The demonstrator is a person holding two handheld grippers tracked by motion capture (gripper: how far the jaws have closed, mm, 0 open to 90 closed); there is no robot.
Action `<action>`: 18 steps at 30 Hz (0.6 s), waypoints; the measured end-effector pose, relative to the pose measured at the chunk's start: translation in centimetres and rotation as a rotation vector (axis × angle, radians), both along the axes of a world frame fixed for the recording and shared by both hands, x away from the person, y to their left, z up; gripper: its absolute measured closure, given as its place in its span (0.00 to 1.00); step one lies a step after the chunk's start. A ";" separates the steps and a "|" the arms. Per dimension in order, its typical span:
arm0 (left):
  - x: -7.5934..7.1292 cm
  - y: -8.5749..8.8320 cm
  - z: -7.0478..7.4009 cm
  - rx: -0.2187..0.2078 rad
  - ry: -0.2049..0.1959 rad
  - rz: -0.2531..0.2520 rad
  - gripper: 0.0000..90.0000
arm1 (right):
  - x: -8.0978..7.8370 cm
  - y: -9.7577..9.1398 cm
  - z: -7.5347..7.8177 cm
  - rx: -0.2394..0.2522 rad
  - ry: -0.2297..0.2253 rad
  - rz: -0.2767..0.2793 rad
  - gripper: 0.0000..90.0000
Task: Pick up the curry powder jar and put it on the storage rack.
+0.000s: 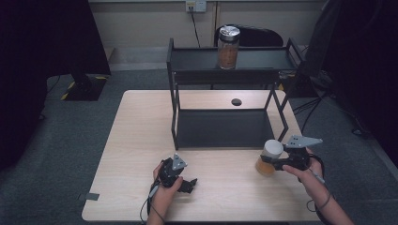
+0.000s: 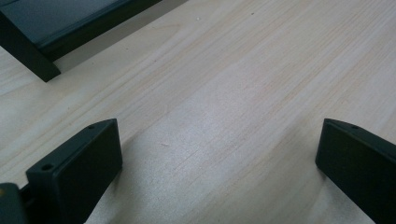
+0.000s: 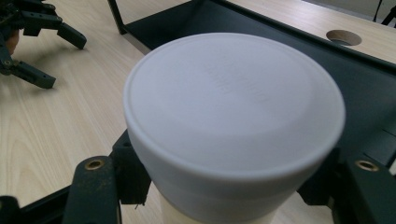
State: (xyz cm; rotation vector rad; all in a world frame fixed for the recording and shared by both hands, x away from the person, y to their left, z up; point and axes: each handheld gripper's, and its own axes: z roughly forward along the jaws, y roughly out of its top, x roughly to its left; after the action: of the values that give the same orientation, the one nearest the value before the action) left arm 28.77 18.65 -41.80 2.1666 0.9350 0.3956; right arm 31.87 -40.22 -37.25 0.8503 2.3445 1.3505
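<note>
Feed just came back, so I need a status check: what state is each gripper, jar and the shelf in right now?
Left gripper: open, low over the table, holding nothing.
Right gripper: shut on the white-lidded jar.
White-lidded jar: lid on, upright, held in front of the shelf.
Metal-lidded jar: lid on, upright on the top shelf.
Lower shelf: bare.

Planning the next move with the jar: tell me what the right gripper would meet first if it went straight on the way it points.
The right gripper, shut on the white-lidded jar, points leftward across the table. Its own view shows the black rack just beyond the jar, so probably the rack's lower shelf, though depth is unclear.
</note>
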 end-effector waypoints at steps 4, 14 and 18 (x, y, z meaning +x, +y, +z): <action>0.0 0.0 0.0 0.000 0.000 0.000 0.00 | 0.7 0.4 0.4 0.011 0.016 0.009 0.39; 0.0 0.0 0.0 0.000 0.000 0.000 0.00 | 2.5 1.9 1.9 0.005 0.041 0.028 0.39; 0.0 0.0 0.0 0.000 0.000 0.001 0.00 | 3.2 2.3 2.5 0.018 0.047 0.033 0.38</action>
State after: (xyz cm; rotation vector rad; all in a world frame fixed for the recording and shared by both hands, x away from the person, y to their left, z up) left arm 28.74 18.64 -41.80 2.1663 0.9362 0.3965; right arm 35.06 -37.94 -34.78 0.8605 2.3953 1.3819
